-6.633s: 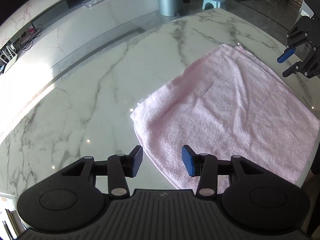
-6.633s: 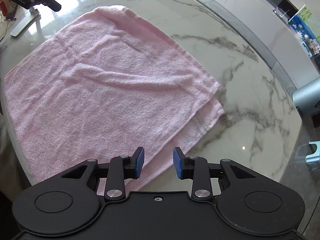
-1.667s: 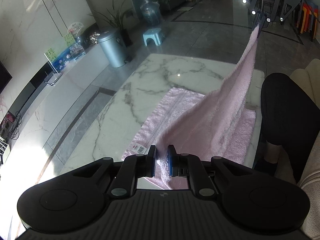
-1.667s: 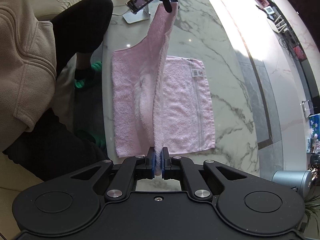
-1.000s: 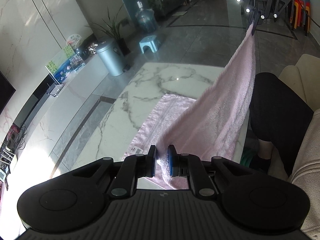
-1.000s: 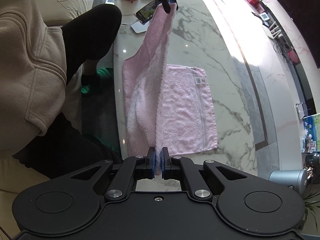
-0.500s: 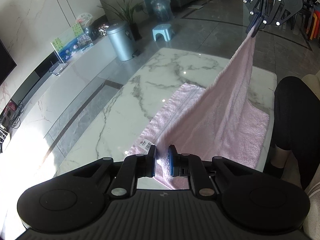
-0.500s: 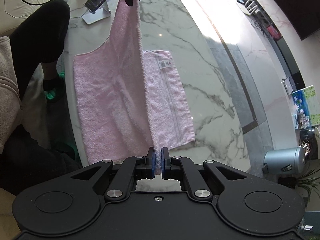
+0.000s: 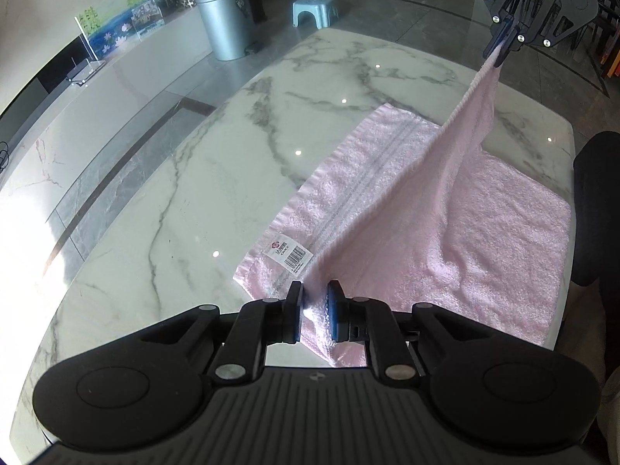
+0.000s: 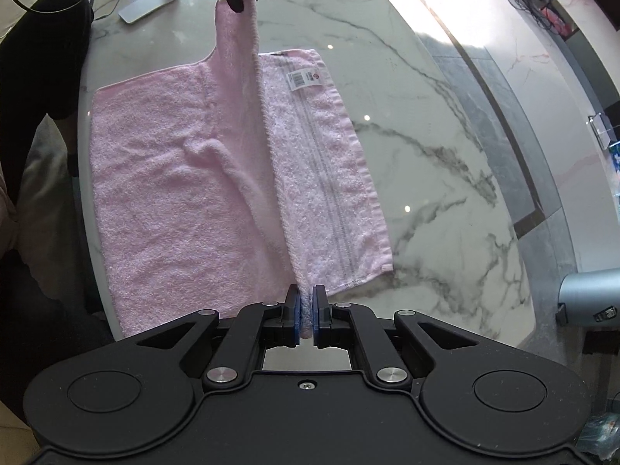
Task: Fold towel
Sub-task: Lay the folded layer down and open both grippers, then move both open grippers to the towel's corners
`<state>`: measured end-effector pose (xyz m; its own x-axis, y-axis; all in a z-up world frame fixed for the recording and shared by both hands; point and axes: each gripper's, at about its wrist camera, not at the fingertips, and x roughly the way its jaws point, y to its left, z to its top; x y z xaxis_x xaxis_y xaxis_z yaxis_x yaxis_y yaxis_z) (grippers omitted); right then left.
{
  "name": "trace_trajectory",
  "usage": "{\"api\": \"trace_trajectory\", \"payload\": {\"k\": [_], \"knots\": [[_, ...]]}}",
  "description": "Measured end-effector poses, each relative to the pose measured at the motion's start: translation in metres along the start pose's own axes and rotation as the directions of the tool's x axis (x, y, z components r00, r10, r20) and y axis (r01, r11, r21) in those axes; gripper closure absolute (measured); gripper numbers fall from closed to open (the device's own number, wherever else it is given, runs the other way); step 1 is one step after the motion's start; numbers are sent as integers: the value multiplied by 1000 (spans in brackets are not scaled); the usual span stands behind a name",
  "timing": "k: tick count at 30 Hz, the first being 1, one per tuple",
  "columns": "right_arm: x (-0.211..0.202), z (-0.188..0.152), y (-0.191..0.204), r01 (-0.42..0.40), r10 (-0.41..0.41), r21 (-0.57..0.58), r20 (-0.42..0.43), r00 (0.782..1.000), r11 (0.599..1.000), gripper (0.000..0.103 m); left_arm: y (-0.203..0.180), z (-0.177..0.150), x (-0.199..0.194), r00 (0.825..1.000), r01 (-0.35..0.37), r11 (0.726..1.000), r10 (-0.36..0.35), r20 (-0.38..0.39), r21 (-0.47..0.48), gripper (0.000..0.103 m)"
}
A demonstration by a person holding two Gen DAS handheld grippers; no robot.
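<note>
A pink terry-cloth towel [image 9: 484, 232] lay on the white, grey-veined marble table [image 9: 186, 178], mostly in the right half of the left wrist view, with one edge lifted off the surface and stretched taut between the two grippers. The left gripper [image 9: 314, 312], at the bottom centre of its own view, had its blue-padded jaws pinched narrowly on one corner of that raised edge. The right gripper [image 10: 306, 316], likewise at the bottom centre of its view, was clamped almost fully together on the other corner — in the left wrist view it showed at the upper right, the cloth hanging from it. The lower layer stayed flat on the table, showing woven stripes along its border.

A white sewn-in label [image 9: 290, 254] lay near the towel's corner; it carried a barcode and a small reddish round logo, but the print was too small to read. In the upper left of the left wrist view stood a cylindrical silver-grey bin [image 9: 224, 19] and, beyond it, a pale blue plastic stool [image 9: 313, 7]. A person's dark-clothed leg [image 9: 596, 209] sat at the right edge.
</note>
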<state>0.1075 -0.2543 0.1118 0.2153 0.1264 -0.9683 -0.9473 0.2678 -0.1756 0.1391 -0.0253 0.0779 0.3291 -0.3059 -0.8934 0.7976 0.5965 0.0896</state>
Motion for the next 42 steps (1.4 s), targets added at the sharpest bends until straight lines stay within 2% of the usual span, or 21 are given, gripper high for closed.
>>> {"api": "trace_trajectory", "payload": {"k": [8,15,19,20,22,23,24,27,31,37,39,42], "knots": [[65,15,-49,32,-30,74,-23,999,997,99,40,7,54,998,-30,997,25,-60,-78,89],[110,19,-71,39,-32,110,-62,998,993,99,52,4,86,995,-39,994,29,-94,-105,89],[122,17,-74,56,-45,138,-79,996,989,97,54,1,92,994,-67,991,56,-92,-119,78],[123,16,-74,63,-51,143,-84,995,988,90,55,0,92,993,-79,989,68,-94,-125,74],[124,13,-75,90,-75,154,-100,992,984,83,57,-1,93,991,-101,985,87,-98,-140,67],[125,12,-75,105,-88,159,-109,990,982,77,58,-3,93,990,-112,982,97,-102,-151,65],[125,10,-76,123,-104,168,-119,987,978,75,59,-3,93,989,-120,980,105,-104,-159,65],[120,2,-77,148,-125,200,-125,984,968,75,63,-6,88,986,-147,971,130,-100,-189,64],[103,-6,-66,142,-121,221,-104,987,965,75,58,-11,67,990,-142,964,132,-59,-225,64],[69,-13,-31,132,-121,240,-61,991,962,71,28,-8,31,990,-141,965,142,-8,-222,63],[56,-12,-16,120,-116,233,-30,993,965,63,9,-11,13,991,-127,969,134,20,-214,62],[41,-9,14,93,-98,197,15,995,976,61,-20,-16,-9,993,-99,980,108,41,-175,58]]}}
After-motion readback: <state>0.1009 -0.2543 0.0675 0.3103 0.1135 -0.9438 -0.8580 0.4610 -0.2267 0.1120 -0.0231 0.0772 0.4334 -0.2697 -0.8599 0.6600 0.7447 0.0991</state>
